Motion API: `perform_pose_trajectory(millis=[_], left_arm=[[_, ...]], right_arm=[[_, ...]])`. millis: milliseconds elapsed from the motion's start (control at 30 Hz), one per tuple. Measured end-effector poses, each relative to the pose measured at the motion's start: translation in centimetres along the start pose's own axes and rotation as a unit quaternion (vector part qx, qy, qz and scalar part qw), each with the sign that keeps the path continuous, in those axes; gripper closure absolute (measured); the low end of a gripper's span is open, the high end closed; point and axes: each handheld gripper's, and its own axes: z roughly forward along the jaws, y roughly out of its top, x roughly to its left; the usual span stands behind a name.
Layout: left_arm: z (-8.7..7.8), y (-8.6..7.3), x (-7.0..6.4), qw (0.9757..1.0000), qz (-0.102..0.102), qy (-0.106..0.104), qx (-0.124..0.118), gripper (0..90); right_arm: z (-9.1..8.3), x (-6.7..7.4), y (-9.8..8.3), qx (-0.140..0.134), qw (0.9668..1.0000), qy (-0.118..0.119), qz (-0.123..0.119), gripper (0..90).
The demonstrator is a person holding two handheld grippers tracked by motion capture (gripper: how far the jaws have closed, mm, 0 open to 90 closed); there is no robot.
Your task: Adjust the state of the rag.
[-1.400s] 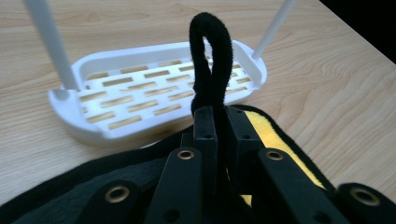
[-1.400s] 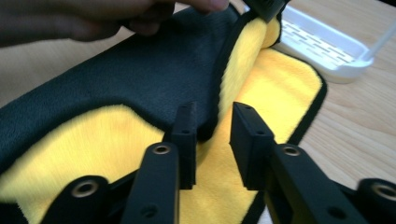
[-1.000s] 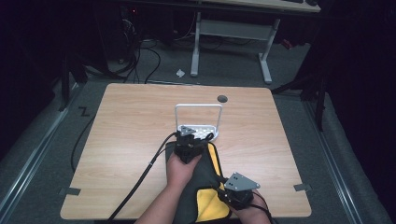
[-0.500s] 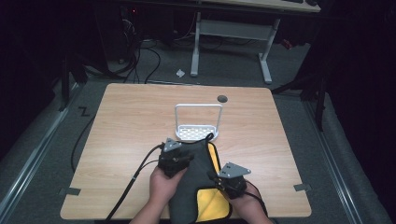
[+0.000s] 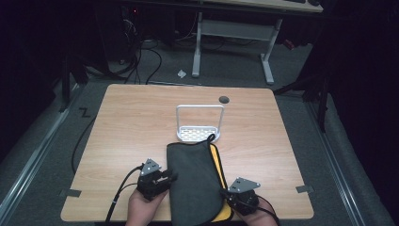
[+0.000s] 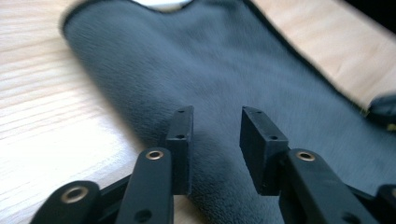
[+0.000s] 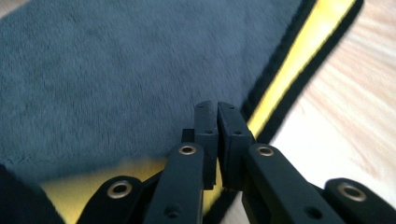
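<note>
Microfibre cloth (image 5: 195, 181), grey on top with a yellow underside peeking out along its right edge, lies folded lengthwise on the near half of the wooden table (image 5: 127, 122), its far end just touching the white wire rack (image 5: 199, 123). The work looks to be at a folding step, with both grippers set at the cloth's near end. The left gripper (image 6: 215, 135) is parted, its jaws hovering low over the cloth's left edge and gripping nothing. The right gripper (image 7: 217, 135) is pressed closed at the near right corner; whether fabric is pinched there cannot be told. Next, the left jaws likely need to close on the edge.
</note>
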Motion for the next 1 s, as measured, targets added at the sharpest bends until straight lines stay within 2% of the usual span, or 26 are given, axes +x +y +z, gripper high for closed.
perform_pose_trajectory(millis=[33, 67, 167, 267, 400, 533, 667, 867, 900, 1000], left_arm=[[0.1, -0.1, -0.2, 0.9998, 0.014, 0.012, 0.004, 64.9], [0.1, -0.2, -0.2, 0.9997, 0.018, 0.018, 0.005, 64.9], [0.5, -0.4, -0.2, 0.9996, 0.018, 0.018, 0.014, 64.9], [0.8, -0.6, -0.1, 0.9993, 0.021, 0.019, 0.023, 65.1], [0.7, -0.7, -0.1, 0.9992, 0.026, 0.017, 0.026, 65.0], [0.8, -0.8, -0.1, 0.9992, 0.028, 0.014, 0.025, 64.6], [0.7, -0.9, -0.1, 0.9993, 0.025, 0.007, 0.027, 64.4], [0.6, -1.2, -1.0, 0.9986, 0.040, -0.006, 0.035, 64.0], [0.5, -1.3, -1.2, 0.9985, 0.039, -0.014, 0.036, 64.0], [0.4, -1.5, -1.6, 0.9980, 0.040, -0.026, 0.041, 63.9]], right_arm=[[-0.1, 0.0, -0.1, -0.002, 1.0000, 0.000, 0.003, 86.9], [-0.2, 0.0, 0.0, -0.003, 1.0000, -0.003, 0.005, 86.4], [0.4, -0.6, 1.2, -0.013, 0.9999, -0.008, 0.007, 85.8], [2.1, -1.5, 3.1, -0.020, 0.9996, -0.020, 0.007, 85.3], [4.6, -3.0, 5.5, -0.024, 0.9991, -0.026, 0.024, 85.1], [6.1, -3.6, 6.4, -0.015, 0.9990, -0.037, 0.023, 84.5], [6.6, -3.8, 5.9, 0.002, 0.9990, -0.038, 0.024, 84.7], [4.7, -2.9, 4.1, 0.006, 0.9993, -0.036, 0.009, 84.5], [4.4, -2.7, 3.7, 0.003, 0.9994, -0.035, 0.005, 84.3], [3.3, -2.3, 2.6, 0.002, 0.9996, -0.026, 0.009, 84.2]])
